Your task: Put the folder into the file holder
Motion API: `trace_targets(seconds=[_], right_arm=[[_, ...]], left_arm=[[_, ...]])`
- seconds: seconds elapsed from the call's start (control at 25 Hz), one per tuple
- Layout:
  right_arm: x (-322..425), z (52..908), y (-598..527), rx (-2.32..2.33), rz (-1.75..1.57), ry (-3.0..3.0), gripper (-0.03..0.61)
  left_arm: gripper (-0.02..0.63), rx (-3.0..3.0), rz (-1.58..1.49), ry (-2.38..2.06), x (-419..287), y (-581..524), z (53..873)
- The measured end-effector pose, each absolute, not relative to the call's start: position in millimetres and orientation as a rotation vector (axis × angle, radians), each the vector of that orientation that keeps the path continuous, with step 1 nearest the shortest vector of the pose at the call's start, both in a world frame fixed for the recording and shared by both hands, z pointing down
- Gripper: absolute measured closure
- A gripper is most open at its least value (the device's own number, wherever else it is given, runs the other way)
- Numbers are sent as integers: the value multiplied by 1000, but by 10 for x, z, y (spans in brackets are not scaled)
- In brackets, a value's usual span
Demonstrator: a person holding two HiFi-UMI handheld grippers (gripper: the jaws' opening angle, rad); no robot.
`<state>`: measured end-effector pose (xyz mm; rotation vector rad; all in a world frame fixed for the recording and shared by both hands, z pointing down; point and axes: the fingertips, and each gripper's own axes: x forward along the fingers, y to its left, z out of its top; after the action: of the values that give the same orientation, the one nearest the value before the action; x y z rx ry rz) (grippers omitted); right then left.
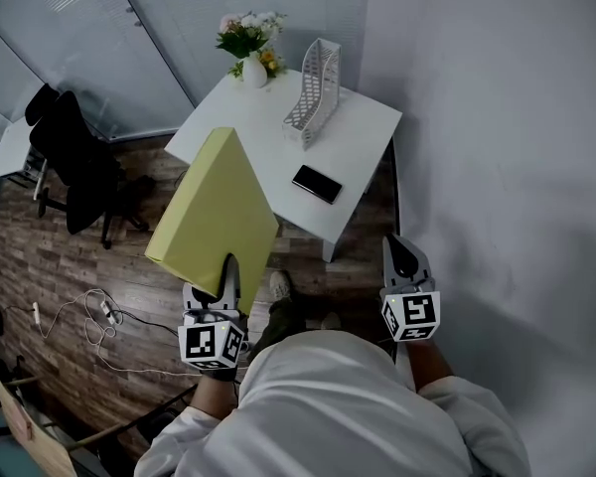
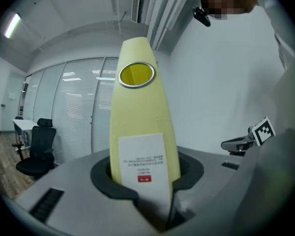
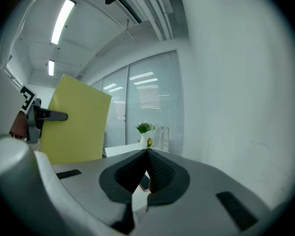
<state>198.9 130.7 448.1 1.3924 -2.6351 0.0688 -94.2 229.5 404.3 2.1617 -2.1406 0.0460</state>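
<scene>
A thick yellow folder is held up in the air in front of the white table, with my left gripper shut on its lower edge. In the left gripper view the folder's spine, with a metal ring hole and a white label, stands up from between the jaws. The white lattice file holder stands on the far part of the table, beyond the folder. My right gripper hangs to the right of the table's near corner, jaws shut with nothing between them. In the right gripper view the folder and file holder both show.
A vase of flowers stands at the table's far corner, left of the file holder. A black phone lies on the table's near side. A black office chair stands on the wood floor to the left, cables lie nearer. A white wall runs along the right.
</scene>
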Motion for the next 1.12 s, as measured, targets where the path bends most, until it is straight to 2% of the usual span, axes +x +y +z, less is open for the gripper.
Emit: trace_targets(seconds=[0.52, 0.92, 1.12], right_arm=[[1470, 4497, 258, 1509, 58, -2497, 566], [855, 4326, -410, 1655, 84, -2388, 566], [831, 4479, -530, 1683, 132, -2330, 566]], left_arm=[[454, 2277, -6, -1984, -1493, 860, 4181], [456, 2439, -70, -1825, -1934, -346, 3911], [456, 2511, -99, -1783, -1922, -805, 3808]])
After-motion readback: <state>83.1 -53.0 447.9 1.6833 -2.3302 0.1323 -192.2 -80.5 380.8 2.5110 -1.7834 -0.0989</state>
